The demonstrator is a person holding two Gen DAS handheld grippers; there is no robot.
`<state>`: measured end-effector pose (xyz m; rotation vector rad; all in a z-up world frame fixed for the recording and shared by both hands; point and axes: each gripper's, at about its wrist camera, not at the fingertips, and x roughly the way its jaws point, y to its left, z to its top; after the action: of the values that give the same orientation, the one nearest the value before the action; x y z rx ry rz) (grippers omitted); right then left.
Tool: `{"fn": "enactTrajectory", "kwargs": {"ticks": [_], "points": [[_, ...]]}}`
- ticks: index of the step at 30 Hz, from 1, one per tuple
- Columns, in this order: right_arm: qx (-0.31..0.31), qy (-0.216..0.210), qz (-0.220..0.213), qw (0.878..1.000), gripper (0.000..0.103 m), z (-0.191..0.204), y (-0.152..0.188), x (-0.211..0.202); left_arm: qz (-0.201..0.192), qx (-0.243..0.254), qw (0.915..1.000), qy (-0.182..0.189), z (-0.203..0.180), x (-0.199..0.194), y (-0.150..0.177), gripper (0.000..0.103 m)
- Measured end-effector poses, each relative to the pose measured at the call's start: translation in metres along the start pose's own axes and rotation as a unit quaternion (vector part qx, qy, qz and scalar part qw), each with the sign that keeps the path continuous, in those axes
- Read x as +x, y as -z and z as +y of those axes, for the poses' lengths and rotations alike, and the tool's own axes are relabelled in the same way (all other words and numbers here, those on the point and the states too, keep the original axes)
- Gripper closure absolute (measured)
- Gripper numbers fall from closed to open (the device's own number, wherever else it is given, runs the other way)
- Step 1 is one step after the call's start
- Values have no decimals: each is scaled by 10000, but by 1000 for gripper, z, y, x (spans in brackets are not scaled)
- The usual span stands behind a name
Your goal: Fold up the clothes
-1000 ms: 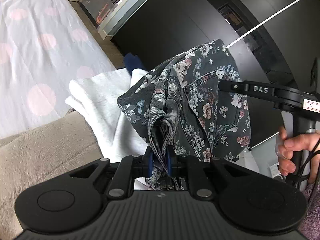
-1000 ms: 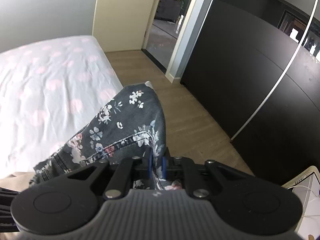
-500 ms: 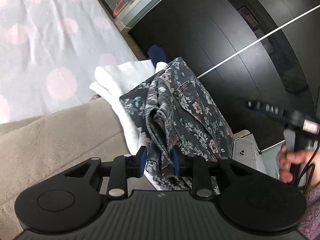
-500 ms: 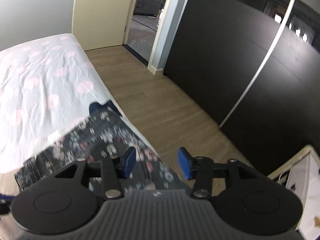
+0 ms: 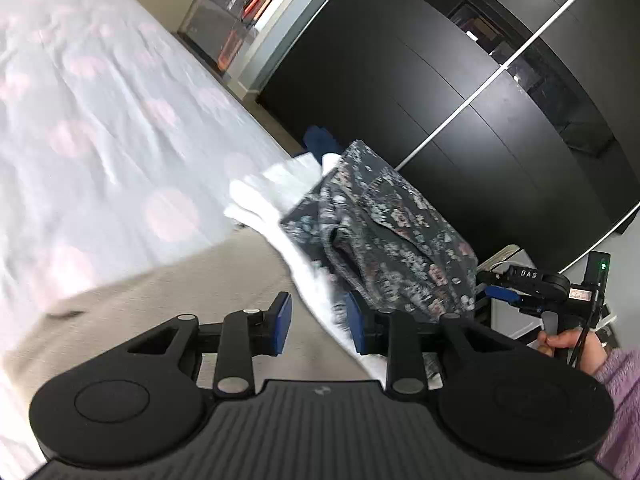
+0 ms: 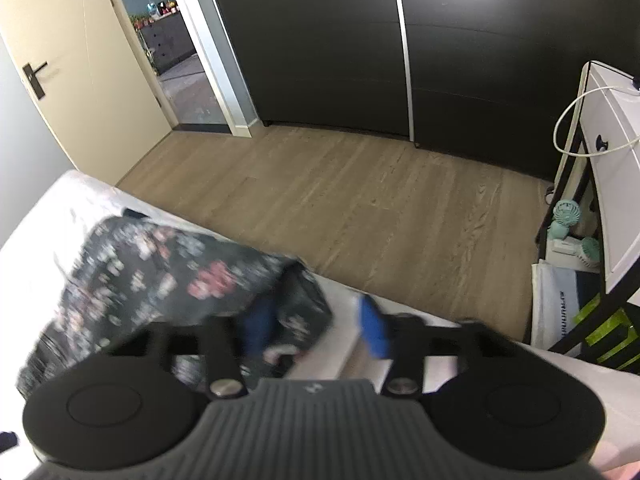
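Observation:
A dark floral garment lies folded on a pile at the bed's edge, on top of a white garment; it also shows in the right wrist view. A bit of navy cloth pokes out behind the pile. My left gripper is open and empty, just short of the pile. My right gripper is open and empty beside the floral garment; it shows in the left wrist view at the right of the pile.
A bed with a grey sheet with pink dots fills the left. A beige blanket lies under the left gripper. Black wardrobe doors and wooden floor lie beyond. A white cabinet stands at the right.
Both grippers let go of the floral garment and opened. It dropped onto the white garment on the pile. Both grippers have drawn back from it.

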<state>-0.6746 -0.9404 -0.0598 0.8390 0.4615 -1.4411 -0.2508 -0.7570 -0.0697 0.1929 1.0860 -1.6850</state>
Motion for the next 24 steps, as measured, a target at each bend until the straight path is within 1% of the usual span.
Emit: {"fn": "enactTrajectory", "kwargs": {"ticks": [3,6,7,8,10,11,15,17,18,20,21,22,24], "points": [[153,-90,-54,9998,64,-7,8,6,-153,-23,9996,-221,10,-13,0,75],[294,-262,-157,9991,57,-8,11,11,-272,-216,9988,-332,30,-33,7,75],[200,-124,-184,9996,61,-4,10,14,-286,-280,9986,-352,35,-38,9,75],[116,13,-205,9997,64,0,10,16,-306,-323,9983,-381,39,-42,9,75],[174,271,-124,9994,102,1,8,24,-362,-380,9978,-405,45,-46,9,75],[219,405,-68,9989,102,1,7,28,-384,-405,9976,-401,48,-49,10,75],[52,975,369,9945,103,8,10,48,-381,-455,9976,-360,56,-58,14,75],[-123,1049,167,9943,102,13,11,36,-364,-378,9980,-366,58,-62,15,75],[-200,1067,67,9941,97,15,11,30,-373,-344,9980,-382,58,-64,15,75],[-131,744,-120,9971,87,17,15,10,-408,-338,9978,-386,61,-67,16,75],[-89,576,-207,9981,65,18,17,-1,-426,-358,9977,-378,62,-69,17,75],[32,339,-237,9991,47,18,20,-9,-434,-394,9976,-363,64,-70,17,75],[254,-92,-288,9992,40,18,29,-25,-423,-458,9975,-334,65,-69,20,75]]}}
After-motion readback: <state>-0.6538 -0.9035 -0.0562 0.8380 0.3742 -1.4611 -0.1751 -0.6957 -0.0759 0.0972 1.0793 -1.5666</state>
